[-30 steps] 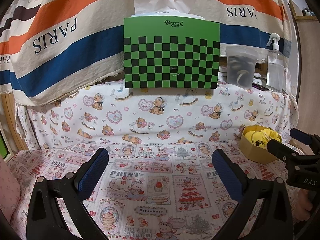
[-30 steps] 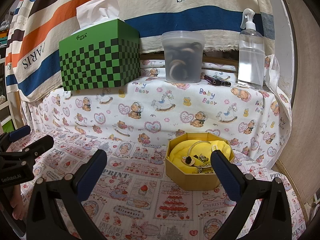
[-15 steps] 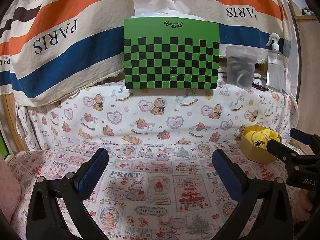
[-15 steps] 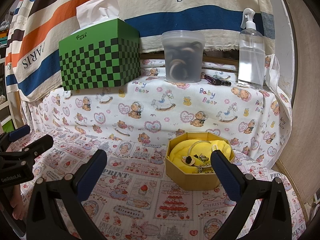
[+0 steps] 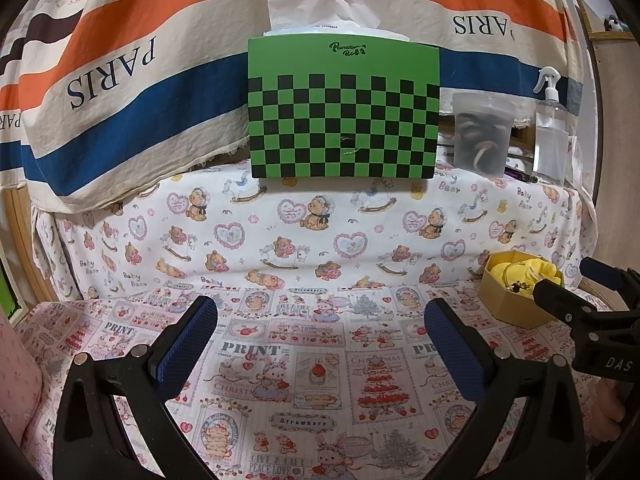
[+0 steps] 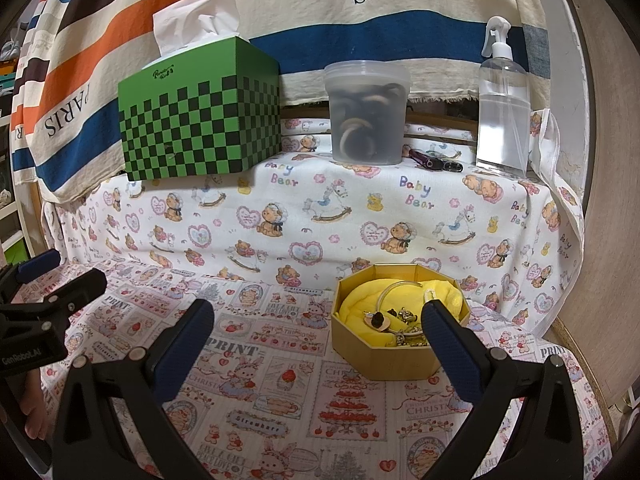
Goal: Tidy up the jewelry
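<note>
You are holding both the left gripper [image 5: 320, 332] and the right gripper [image 6: 318, 330] with jaws spread and empty near the octagonal box [image 6: 376, 354], where the jewelry [image 6: 396, 322] is already lying heaped on yellow cloth [image 6: 360, 300], so sorting may be pending or finished.

Ahead of your jaws, a Christmas-print cloth [image 5: 320, 360] covers the tabletop, rising to a teddy-bear-print cloth [image 5: 320, 220] draped over a raised shelf. Behind it hangs a striped "PARIS" fabric [image 6: 280, 12]. Right of your jaws stands a wooden panel [image 6: 592, 280].
</note>
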Demonstrator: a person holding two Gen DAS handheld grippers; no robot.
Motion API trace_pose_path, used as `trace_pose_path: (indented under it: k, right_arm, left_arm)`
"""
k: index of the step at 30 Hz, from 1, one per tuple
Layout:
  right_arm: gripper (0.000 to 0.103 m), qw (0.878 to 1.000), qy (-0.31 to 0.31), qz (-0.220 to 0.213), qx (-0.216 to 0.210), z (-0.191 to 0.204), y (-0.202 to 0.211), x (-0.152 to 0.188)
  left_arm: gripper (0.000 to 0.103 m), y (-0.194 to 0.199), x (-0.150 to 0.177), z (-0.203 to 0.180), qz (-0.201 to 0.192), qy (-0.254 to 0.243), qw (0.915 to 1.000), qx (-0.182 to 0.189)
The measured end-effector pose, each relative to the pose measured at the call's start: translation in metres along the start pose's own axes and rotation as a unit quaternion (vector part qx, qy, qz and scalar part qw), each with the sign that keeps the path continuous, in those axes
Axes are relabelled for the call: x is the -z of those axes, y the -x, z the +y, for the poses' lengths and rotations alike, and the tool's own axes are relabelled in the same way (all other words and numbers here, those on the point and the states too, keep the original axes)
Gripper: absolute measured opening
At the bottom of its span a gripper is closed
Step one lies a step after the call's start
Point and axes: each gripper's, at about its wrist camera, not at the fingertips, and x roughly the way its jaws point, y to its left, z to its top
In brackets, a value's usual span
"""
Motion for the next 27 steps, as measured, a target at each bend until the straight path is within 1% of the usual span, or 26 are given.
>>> trace_pose_path:
  k: [12,27]
  right_arm:
    - [0.103,1.0,0.0,0.001,0.0,0.0,-0.0004,0.0002]
    - [0.103,1.0,0.0,0.001,0.0,0.0002,-0.0011,0.0001]
  left_arm:
    - [0.103,0.0015,0.0003,-0.0011,-0.005,-0.003,1.0,0.003]
    - [0.103,0.0002,0.0001,-0.0006,-0.001,-0.001,1.0,0.0]
